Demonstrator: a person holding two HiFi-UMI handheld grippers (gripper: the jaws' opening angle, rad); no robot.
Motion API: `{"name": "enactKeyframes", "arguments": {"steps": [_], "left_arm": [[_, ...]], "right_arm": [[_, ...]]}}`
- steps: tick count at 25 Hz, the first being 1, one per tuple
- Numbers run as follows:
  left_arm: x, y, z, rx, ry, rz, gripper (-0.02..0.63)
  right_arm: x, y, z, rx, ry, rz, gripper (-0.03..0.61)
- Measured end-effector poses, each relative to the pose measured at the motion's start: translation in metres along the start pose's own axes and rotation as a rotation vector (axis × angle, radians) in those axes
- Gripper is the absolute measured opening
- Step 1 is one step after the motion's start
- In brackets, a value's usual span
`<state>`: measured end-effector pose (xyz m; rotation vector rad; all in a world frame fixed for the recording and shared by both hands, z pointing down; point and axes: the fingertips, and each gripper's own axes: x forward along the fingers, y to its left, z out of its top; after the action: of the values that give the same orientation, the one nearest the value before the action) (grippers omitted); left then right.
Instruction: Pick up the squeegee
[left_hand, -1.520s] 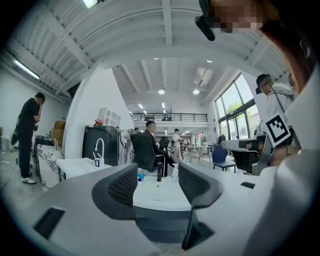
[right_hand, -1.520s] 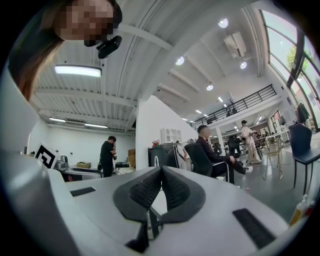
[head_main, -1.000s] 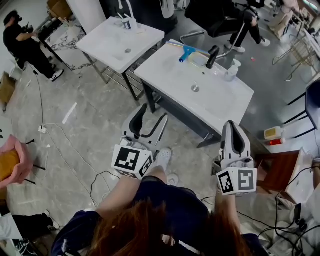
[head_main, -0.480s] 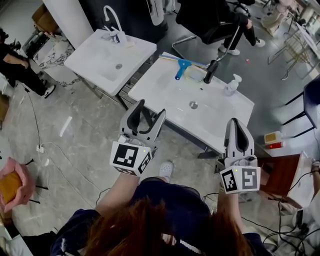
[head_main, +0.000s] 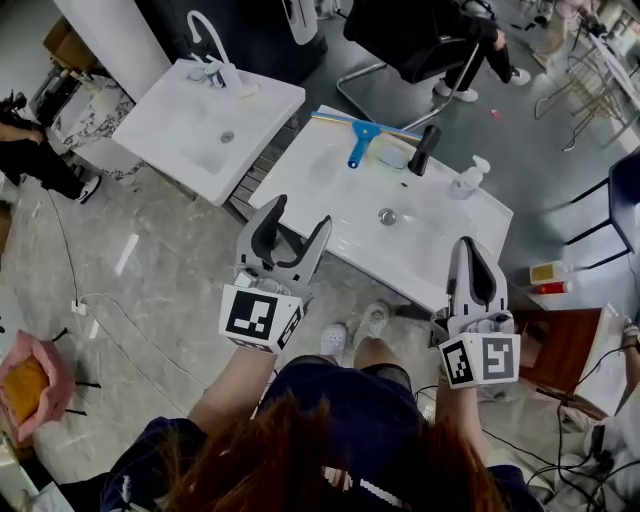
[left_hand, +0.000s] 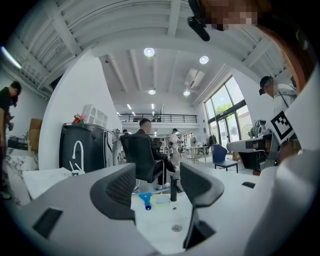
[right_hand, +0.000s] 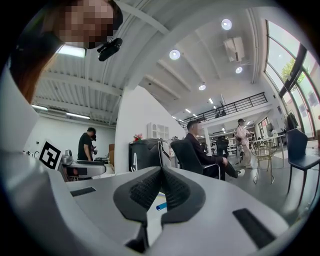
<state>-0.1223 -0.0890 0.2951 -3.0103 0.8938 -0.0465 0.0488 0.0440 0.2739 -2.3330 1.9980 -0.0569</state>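
While both grippers hover by the near edge of the main sink top (head_main: 330, 205), neither has hold of anything. Far left: a person in black (head_main: 30, 160) standing on the floor, with a pink bag (head_main: 30, 375) nearer. A second white sink (head_main: 180, 130) with a white faucet (head_main: 205, 35) sits just beside the main one, on its left. Left gripper (head_main: 300, 218): jaws wide apart, empty. Squeegee (head_main: 362, 132) lies flat at the far edge of the main sink top, blue handle pointing near, blade along the far rim. In the left gripper view it shows through the gap between the jaws, well apart from them, with bare basin between. Black faucet (head_main: 425, 150) stands just right of the squeegee. Drain (head_main: 387, 216) is nearer, soap dispenser (head_main: 468, 178) further right. Right gripper (head_main: 470, 262): jaws pressed together on nothing. Yellow bottle (head_main: 545, 270) sits on the floor at right.
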Motion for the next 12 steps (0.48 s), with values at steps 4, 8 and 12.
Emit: {"name": "enactKeyframes", "arguments": {"steps": [4,8,12], "left_arm": [[0.029,0.0,-0.003,0.001,0.009,-0.005,0.267],[0.066,0.007,-0.004,-0.014,0.016,0.018,0.267],[0.112,0.016,-0.004,-0.027,0.02,0.063,0.267]], "right_arm": [[0.027,-0.018,-0.006,0.007,0.009,0.011,0.015],[0.063,-0.041,-0.002,0.009,0.004,0.042,0.015],[0.104,-0.072,0.003,0.004,-0.002,0.082,0.015]]}}
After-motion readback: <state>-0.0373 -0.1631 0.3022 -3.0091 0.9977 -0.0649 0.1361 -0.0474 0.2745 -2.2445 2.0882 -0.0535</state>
